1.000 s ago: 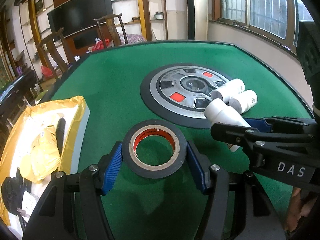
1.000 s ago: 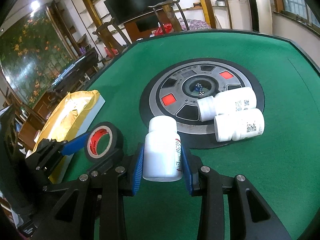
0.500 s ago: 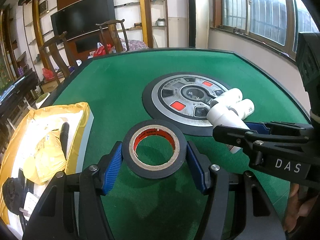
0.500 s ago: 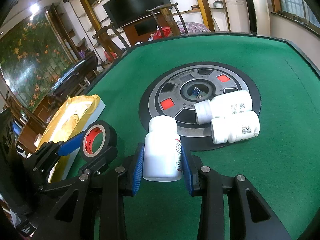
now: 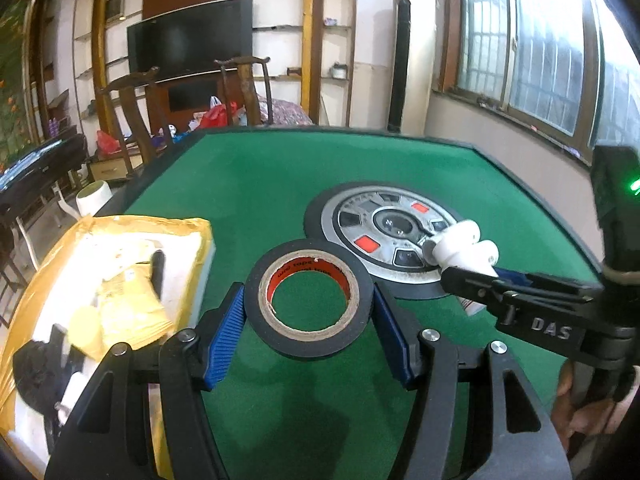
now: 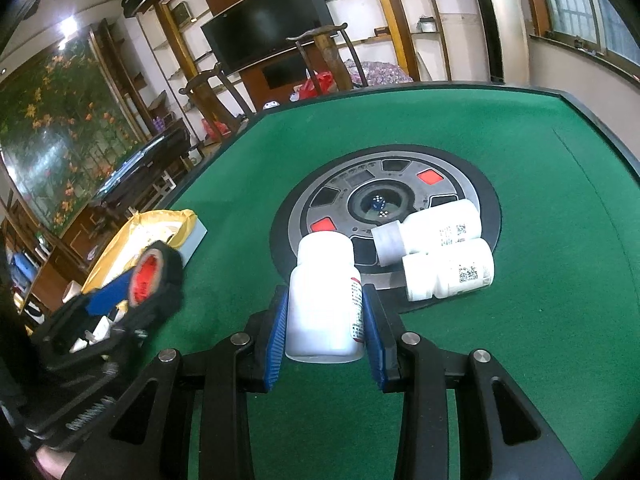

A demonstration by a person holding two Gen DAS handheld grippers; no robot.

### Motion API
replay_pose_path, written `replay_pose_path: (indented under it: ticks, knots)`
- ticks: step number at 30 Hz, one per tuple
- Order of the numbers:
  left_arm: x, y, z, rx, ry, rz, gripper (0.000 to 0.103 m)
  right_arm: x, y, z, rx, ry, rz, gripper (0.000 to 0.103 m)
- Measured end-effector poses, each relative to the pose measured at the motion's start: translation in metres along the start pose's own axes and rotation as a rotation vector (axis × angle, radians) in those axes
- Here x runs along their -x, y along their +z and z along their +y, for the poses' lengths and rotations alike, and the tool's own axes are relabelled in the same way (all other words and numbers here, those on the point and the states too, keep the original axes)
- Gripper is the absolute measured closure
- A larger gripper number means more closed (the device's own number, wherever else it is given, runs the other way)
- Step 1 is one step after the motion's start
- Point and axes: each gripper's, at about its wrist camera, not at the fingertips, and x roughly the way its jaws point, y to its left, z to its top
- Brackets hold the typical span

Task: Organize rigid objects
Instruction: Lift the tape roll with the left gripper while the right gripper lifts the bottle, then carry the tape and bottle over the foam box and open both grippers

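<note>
left hand-held gripper grips tape roll | right hand-held gripper grips white bottle | tip: squeeze tight, carry both slowly to yellow box

My left gripper has a roll of tape between its fingers, and my right gripper has a bottle between its own, lying along them with its cap pointing away from me. Ahead of that bottle, two more bottles lie side by side, touching, on the round panel in the middle of the tabletop. At the tabletop's left edge sits an open box with odds and ends in it.
</note>
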Motion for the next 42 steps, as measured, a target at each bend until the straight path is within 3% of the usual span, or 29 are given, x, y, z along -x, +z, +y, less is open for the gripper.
replay_pose_path:
  ticks: [9,16,24,30,42]
  knots:
    - [0.051,0.01,0.043,0.055,0.019,-0.072,0.042,0.002,-0.005,0.016,-0.009,0.085,0.005,0.072]
    - [0.068,0.008,0.09,0.103,0.069,-0.09,0.042,0.002,-0.021,0.064,0.054,0.153,0.022,0.072]
    - [0.064,0.006,0.151,0.141,0.155,-0.062,0.042,-0.009,-0.023,0.117,0.12,0.216,0.065,0.071]
    - [0.046,0.013,0.186,0.162,0.142,-0.005,0.042,-0.022,-0.011,0.147,0.127,0.249,0.09,0.071]
    - [0.005,0.011,0.207,0.202,0.108,0.088,0.042,-0.071,0.014,0.178,0.104,0.26,0.175,0.071]
